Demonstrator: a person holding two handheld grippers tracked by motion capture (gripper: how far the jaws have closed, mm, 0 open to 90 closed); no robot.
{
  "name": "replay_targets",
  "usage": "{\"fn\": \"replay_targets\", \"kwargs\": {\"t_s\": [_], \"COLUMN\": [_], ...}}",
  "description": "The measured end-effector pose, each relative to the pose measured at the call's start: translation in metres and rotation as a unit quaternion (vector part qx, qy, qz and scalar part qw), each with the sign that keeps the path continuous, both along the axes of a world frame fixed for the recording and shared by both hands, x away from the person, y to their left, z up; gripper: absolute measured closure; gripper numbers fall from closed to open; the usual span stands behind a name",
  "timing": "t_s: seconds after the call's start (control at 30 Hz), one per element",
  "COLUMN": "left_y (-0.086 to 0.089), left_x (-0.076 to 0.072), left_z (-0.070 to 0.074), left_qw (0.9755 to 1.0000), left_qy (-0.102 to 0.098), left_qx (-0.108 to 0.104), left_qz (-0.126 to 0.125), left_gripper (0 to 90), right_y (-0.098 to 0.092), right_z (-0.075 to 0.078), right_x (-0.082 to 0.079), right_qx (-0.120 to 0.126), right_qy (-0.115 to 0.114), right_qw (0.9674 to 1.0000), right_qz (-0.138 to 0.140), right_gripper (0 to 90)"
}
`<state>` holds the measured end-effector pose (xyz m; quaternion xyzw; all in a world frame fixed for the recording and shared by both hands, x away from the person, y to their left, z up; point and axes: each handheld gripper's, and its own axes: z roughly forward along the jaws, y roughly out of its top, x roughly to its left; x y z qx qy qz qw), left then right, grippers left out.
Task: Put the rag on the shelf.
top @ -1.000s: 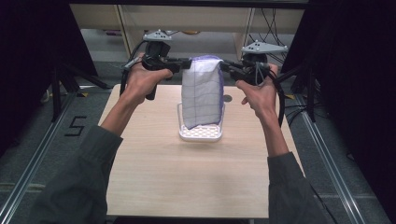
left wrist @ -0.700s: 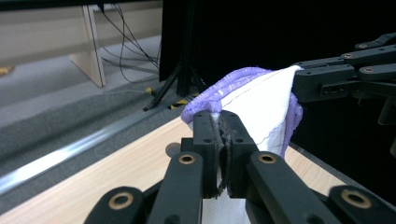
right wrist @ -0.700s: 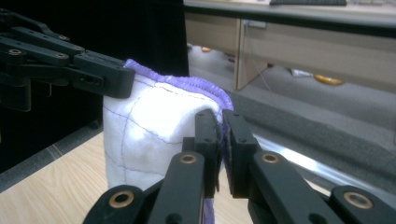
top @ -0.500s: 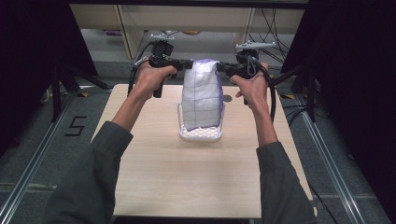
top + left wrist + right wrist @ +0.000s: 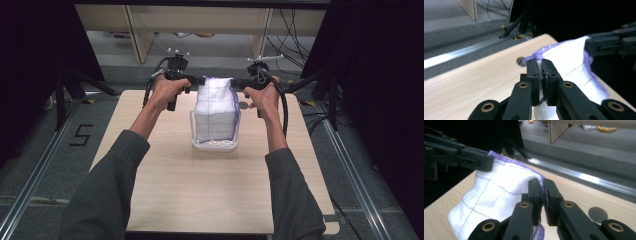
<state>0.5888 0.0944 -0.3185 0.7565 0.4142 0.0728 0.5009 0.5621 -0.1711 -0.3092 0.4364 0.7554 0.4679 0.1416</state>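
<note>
Both forearms enter high view from 6 o'clock, sleeves grey-green, and angle up toward 12. Left hand (image 5: pixel 165 90) sits at abt 11 o'clock of table centre, fist wrapped on the handle, wrist level, knuckles up. Left gripper (image 5: pixel 196 82) points to 3 o'clock, jaws level. Right hand (image 5: pixel 262 96) at abt 1 o'clock, same fist grip, wrist bent slightly inward. Right gripper (image 5: pixel 239 84) points to 9 o'clock, facing the left one, tips well apart. In both gripper views the jaws are pinched nearly together, each clamping a fold of the cloth (image 5: pixel 216 107), pads pressing it. Cables loop off each gripper's outer side.
</note>
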Motion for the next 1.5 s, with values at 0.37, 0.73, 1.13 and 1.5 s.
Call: {"fn": "replay_targets", "kwargs": {"t_s": [0.37, 0.73, 1.13, 1.5], "left_y": [0.003, 0.007, 0.019, 0.036], "left_x": [0.006, 0.004, -0.003, -0.015], "left_z": [-0.034, -0.048, -0.039, -0.024], "left_qw": [0.999, 0.9974, 0.9976, 0.9973], "left_qy": [0.042, 0.05, 0.035, 0.012], "left_qx": [0.013, 0.048, 0.059, 0.072], "left_qz": [-0.014, -0.019, -0.007, -0.004], "left_gripper": [84.8, 71.4, 62.5, 60.5], "right_y": [0.0, -0.005, -0.016, -0.026], "right_z": [-0.032, -0.047, -0.047, -0.039], "right_x": [0.01, 0.012, 0.012, 0.003], "right_qx": [-0.012, -0.037, -0.025, -0.022], "right_qy": [0.048, 0.072, 0.063, 0.081], "right_qw": [0.9988, 0.9967, 0.9975, 0.9955], "right_qz": [0.004, -0.01, -0.018, -0.044], "right_gripper": [85.1, 75.0, 69.5, 67.2]}}
